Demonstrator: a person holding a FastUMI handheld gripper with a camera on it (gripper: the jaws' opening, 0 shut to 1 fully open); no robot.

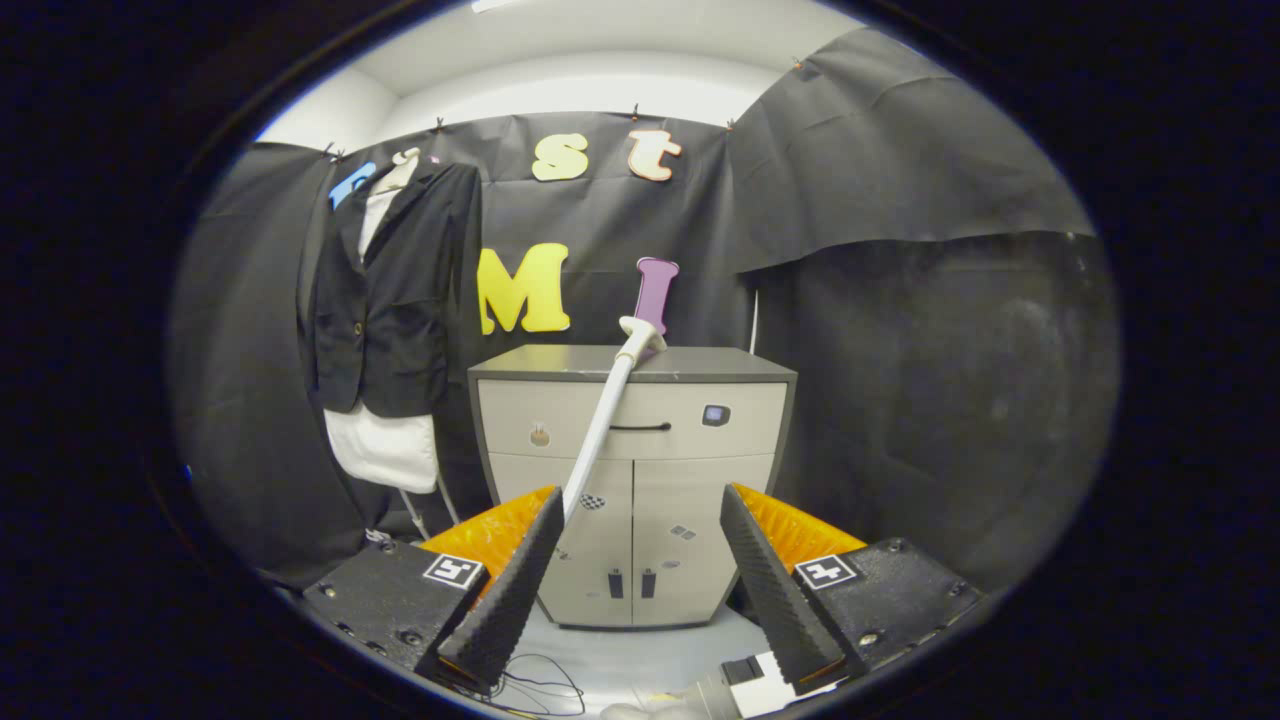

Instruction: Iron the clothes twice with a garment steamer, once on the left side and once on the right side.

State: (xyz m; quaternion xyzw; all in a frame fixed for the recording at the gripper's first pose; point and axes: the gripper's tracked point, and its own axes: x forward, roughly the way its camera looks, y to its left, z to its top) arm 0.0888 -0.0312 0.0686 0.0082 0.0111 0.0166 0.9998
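A black jacket (385, 300) hangs over a white shirt (385, 450) on the booth wall, far ahead and to the left of my fingers. A white garment steamer wand (608, 410) leans slanted against the grey cabinet (700, 400), with its head (640, 335) resting at the cabinet's top edge. Its lower end disappears behind my left fingertip (545, 510). My gripper (640, 495) is open with a wide gap and nothing between the fingers. It is well short of the cabinet.
The cabinet has a drawer with a dark handle (640, 427) and two doors below. Thin cables (545, 685) lie on the pale floor below my fingers. A white and black device part (745, 690) sits under the right finger.
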